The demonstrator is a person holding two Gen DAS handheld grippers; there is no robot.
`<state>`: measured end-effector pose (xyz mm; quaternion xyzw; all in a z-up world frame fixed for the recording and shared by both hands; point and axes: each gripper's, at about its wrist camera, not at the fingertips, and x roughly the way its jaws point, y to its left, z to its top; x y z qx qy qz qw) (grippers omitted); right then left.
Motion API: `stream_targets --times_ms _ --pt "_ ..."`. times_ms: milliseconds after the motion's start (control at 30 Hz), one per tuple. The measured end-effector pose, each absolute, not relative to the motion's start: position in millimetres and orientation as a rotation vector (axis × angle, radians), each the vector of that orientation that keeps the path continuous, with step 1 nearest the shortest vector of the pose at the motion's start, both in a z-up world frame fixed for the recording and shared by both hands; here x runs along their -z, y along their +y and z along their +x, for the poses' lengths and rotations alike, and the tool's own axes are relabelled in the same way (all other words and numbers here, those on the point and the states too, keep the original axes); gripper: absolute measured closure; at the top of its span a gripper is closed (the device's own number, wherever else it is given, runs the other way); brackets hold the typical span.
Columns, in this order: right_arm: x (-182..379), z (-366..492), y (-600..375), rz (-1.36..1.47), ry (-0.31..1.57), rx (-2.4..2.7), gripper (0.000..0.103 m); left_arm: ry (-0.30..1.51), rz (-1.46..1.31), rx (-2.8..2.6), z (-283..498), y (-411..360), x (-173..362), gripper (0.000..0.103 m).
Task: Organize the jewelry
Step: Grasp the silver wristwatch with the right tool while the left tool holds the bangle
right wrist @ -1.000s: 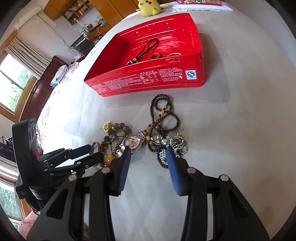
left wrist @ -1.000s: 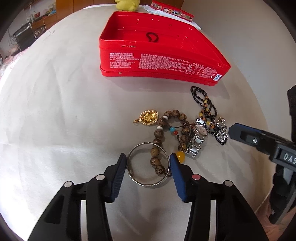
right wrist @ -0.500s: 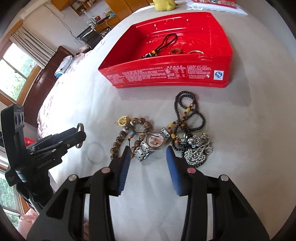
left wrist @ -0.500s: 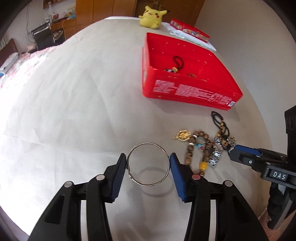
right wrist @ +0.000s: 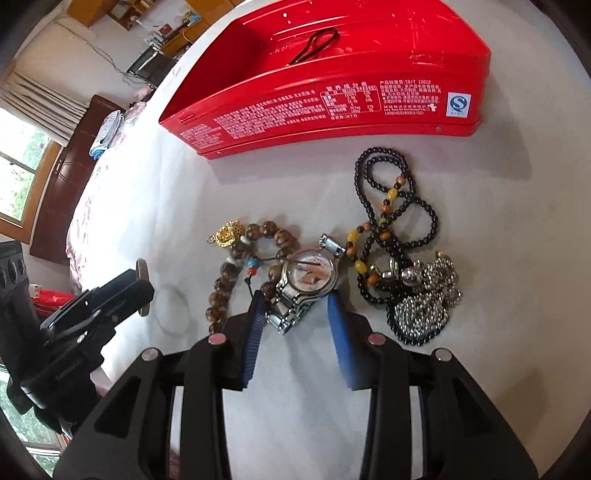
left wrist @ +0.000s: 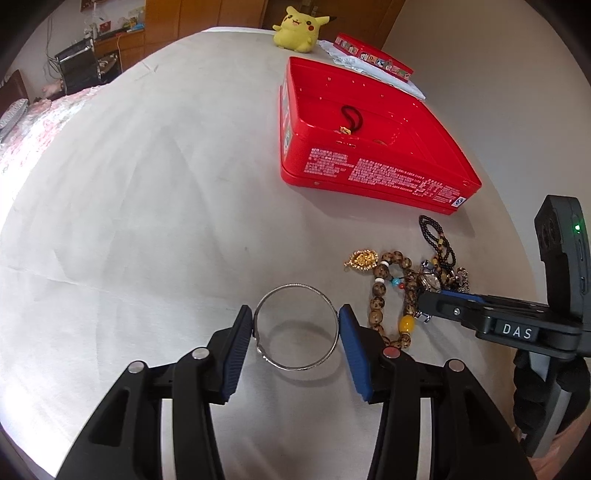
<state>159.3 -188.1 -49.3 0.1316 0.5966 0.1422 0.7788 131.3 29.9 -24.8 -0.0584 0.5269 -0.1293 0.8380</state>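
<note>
My left gripper (left wrist: pixel 295 321) is shut on a thin silver bangle (left wrist: pixel 291 286), held clear of the white table with its shadow underneath. To its right lies the jewelry pile: a gold pendant (right wrist: pixel 227 230), a brown bead bracelet (right wrist: pixel 225 284), a silver watch (right wrist: pixel 310 275), a black bead necklace (right wrist: pixel 380 184) and a sparkly silver piece (right wrist: pixel 421 314). My right gripper (right wrist: pixel 295 302) is low over the pile. Its jaws are closing on either side of the watch's metal band, and a gap still shows at the right pad. The open red tin (left wrist: pixel 369 173) behind holds a black cord charm (left wrist: pixel 352 118).
A yellow plush toy (left wrist: pixel 297 31) and a flat red box (left wrist: pixel 373 61) on a white cloth sit beyond the tin. The round table's edge curves close on the right of the pile. In the right wrist view the left gripper (right wrist: pixel 142 291) hovers left of the pile.
My left gripper lifted the bangle off the bead bracelet and carried it away to the left. My right gripper came down onto the watch and its jaws narrowed.
</note>
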Motion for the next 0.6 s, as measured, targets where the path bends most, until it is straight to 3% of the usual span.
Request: stream_targets --times_ms 67,100,367,533,600 --pt "48 159 -190 0.280 1.285 -0.303 0.075 1.115 -0.128 0.277 131 31 25 0.054" --pt "48 157 -191 0.280 1.283 -0.317 0.084 1.116 -0.130 0.279 131 31 26 0.054" --pt "42 132 -207 0.203 1.315 -0.356 0.087 1.116 -0.134 0.292 130 30 26 0.054" --pt "39 119 -221 0.166 1.316 -0.313 0.070 1.115 -0.126 0.305 130 23 25 0.054" --pt "39 118 -221 0.171 1.303 -0.317 0.068 1.116 -0.123 0.309 129 20 25 0.054"
